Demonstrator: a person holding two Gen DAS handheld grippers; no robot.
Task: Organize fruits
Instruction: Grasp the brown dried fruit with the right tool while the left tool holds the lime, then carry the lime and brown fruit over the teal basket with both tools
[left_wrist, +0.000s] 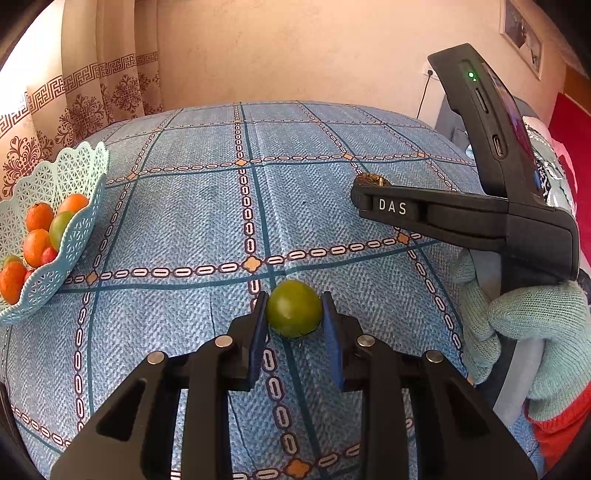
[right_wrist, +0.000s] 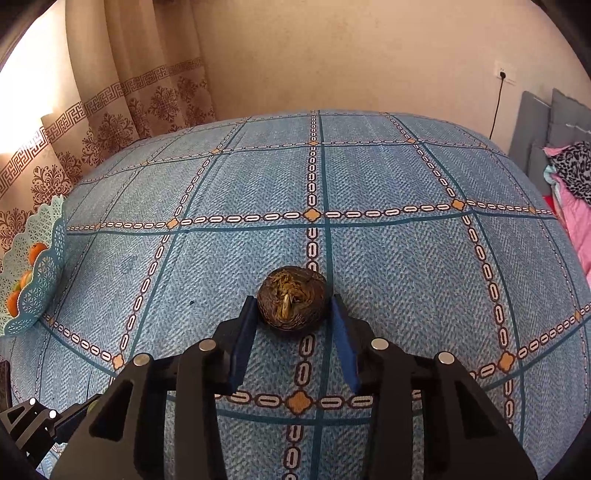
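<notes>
While each claw brackets a fruit on the tabletop (right_wrist: 406, 177), neither grip looks firm. The left claw (left_wrist: 294, 314) sits narrow around the green fruit (left_wrist: 294, 308), lower centre of its view; contact on the right pad is unclear. The right claw (right_wrist: 292, 306) flanks the brown fruit (right_wrist: 291, 301), centre frame (gaps show). Closing off-centre could roll either fruit away. The basket (left_wrist: 85, 221) lies far left, so a weak grip risks a drop in transit.

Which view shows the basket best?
The left wrist view: the basket sits large at the left edge, its oranges and a green fruit inside clearly seen. The right wrist view shows only a small slice of it at the left edge.
</notes>
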